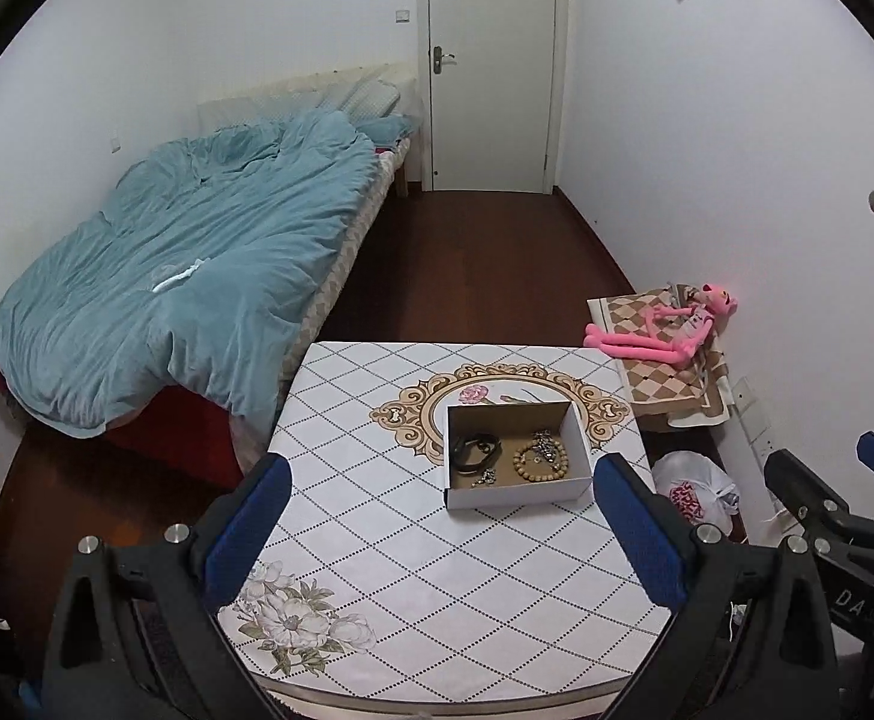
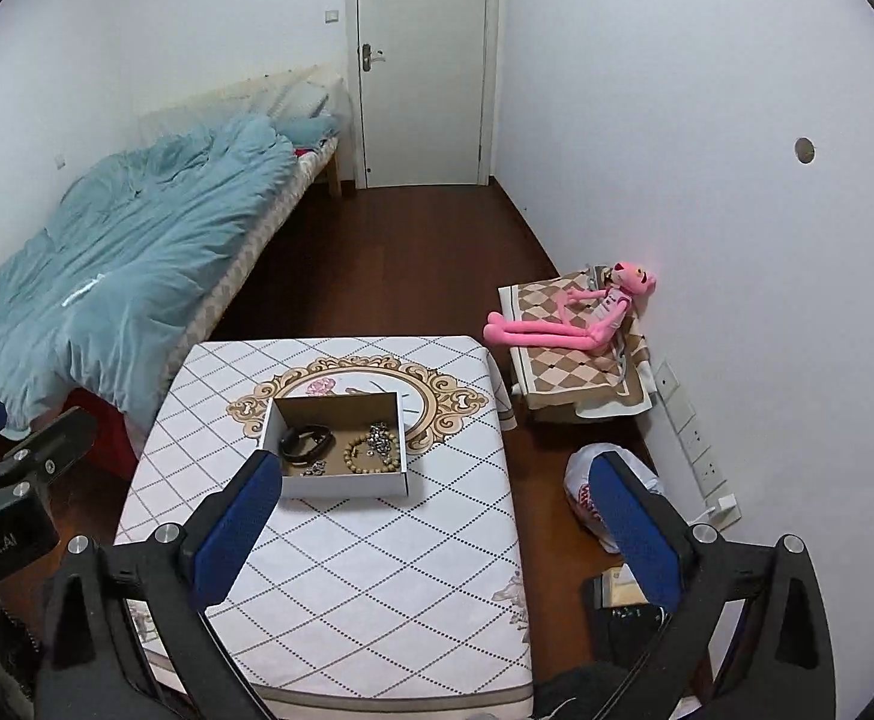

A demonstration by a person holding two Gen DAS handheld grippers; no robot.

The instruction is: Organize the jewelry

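**Both grippers hanging back, jewelry sitting in the box**

The box (image 1: 518, 456) sits mid-table (image 1: 377, 540), lid off, so everything's reachable from above. Inside: a black band (image 1: 476, 450) on the left, a bead bracelet (image 1: 540, 461) and a silvery chain (image 1: 546, 441) on the right, a small metal piece (image 1: 485, 476) up front. The left gripper (image 1: 443, 534) and right gripper (image 2: 431, 531) are both spread wide, holding nothing, hovering short of the box. Probably lining up a first pick.

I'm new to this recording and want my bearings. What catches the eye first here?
An open cardboard box at the middle of the patterned table, holding a wooden bead bracelet, a black strap and small metal pieces. A pink plush toy lies on a side stand by the right wall. Both the left gripper and the right gripper hover open, empty.
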